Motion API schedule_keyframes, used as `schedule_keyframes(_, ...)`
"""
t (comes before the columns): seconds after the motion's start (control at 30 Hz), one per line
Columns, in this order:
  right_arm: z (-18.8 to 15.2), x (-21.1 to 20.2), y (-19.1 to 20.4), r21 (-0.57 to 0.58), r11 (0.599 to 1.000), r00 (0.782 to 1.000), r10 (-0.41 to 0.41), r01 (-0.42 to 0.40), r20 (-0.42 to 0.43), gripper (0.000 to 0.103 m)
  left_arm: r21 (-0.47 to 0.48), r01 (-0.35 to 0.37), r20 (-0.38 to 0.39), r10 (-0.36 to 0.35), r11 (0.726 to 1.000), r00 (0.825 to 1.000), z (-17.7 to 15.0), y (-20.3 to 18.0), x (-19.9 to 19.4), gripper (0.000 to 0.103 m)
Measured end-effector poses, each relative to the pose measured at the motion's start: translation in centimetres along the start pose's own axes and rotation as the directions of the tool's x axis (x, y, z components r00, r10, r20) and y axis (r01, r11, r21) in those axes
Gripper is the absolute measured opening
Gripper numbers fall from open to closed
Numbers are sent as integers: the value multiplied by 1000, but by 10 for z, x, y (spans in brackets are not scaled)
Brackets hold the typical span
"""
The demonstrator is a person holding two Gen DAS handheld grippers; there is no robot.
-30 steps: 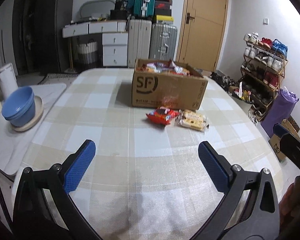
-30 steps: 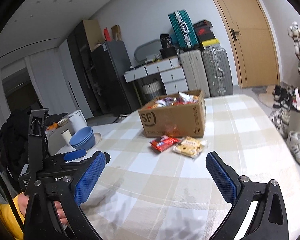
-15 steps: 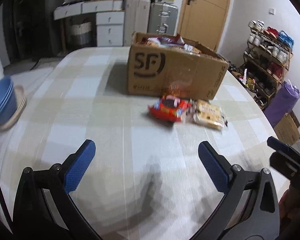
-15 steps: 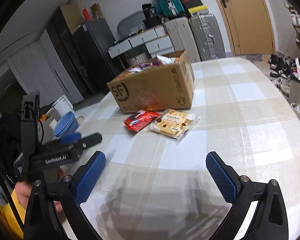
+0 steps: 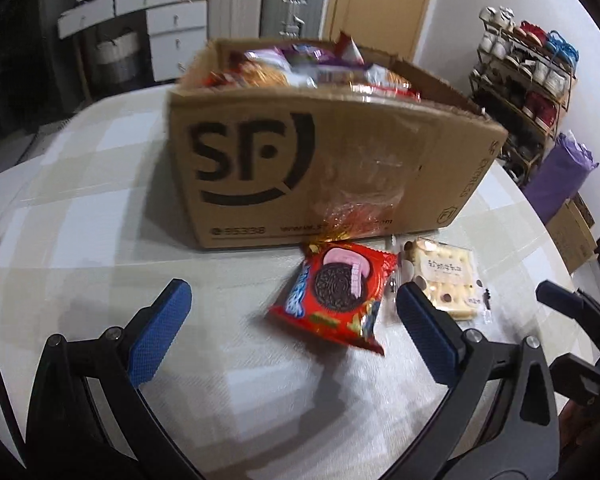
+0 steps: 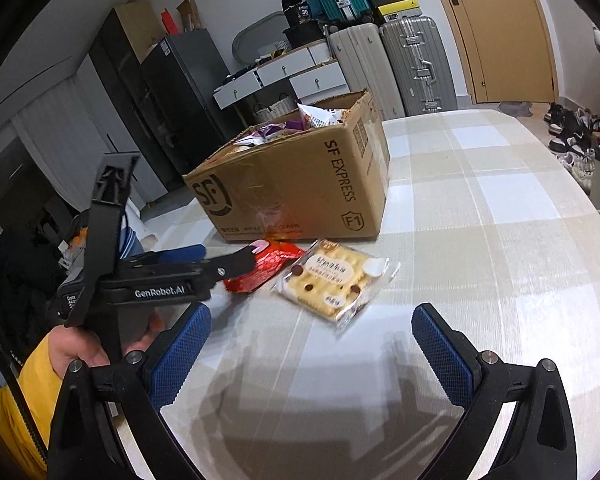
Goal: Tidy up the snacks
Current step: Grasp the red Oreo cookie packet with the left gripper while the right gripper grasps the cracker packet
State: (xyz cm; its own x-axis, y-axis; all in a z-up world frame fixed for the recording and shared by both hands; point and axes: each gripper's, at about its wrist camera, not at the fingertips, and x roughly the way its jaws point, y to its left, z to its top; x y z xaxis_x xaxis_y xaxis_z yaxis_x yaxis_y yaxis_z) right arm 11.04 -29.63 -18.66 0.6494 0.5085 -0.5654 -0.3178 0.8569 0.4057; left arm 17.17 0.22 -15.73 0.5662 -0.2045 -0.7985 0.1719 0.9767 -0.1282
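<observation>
Left tool (image 5: 292, 308): its two blue fingers are wide apart, low over the tabletop, with nothing between them but the near end of the red pack.
Right tool (image 6: 312, 332): its blue fingers are wide apart too, and it holds nothing.
Hand (image 6: 80, 344): a hand in a yellow sleeve grips the left tool's handle.
Tabletop (image 6: 480, 240): it has a cloth with pale checks on it.
Red cookie pack (image 5: 336, 292): it lies flat on the tabletop, just past the left tool, with a dark round cookie on the front.
Cracker pack (image 6: 332, 276): a clear bag of pale crackers, lying flat just beside the red pack, on its right.
Box (image 5: 300, 160): a brown cardboard box stands right behind both packs, open on top and full of snack bags.
Far back: suitcases (image 6: 416, 64), white drawers and a wooden door (image 6: 496, 20) stand by the wall.
</observation>
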Motion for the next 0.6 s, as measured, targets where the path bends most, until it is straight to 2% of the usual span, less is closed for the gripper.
schedule_keyframes(0.2, 10, 17, -10, -6, 1000, 1000, 3, -3, -22, 102, 5, 87, -28, -87, 996, 996, 13, -2, 27, 89)
schedule_keyframes(0.37, 12, 21, -20, 29, 999, 1000, 21, -20, -13, 102, 52, 79, -21, -78, 995, 997, 19, -8, 38, 71)
schedule_keyframes(0.4, 12, 20, -21, 37, 999, 1000, 25, -25, -13, 102, 57, 86, -18, -85, 995, 996, 21, -8, 39, 66)
schedule_keyframes(0.43, 12, 20, -23, 46, 999, 999, 29, -29, -14, 102, 59, 99, -19, -98, 993, 995, 23, -8, 40, 53)
schedule_keyframes(0.53, 13, 25, -27, 64, 998, 999, 31, -29, -35, 102, 73, 117, -16, -116, 990, 993, 25, -11, 42, 45)
schedule_keyframes(0.6, 12, 28, -25, 56, 998, 999, 26, -23, -48, 102, 83, 109, -18, -108, 991, 994, 27, -14, 43, 43)
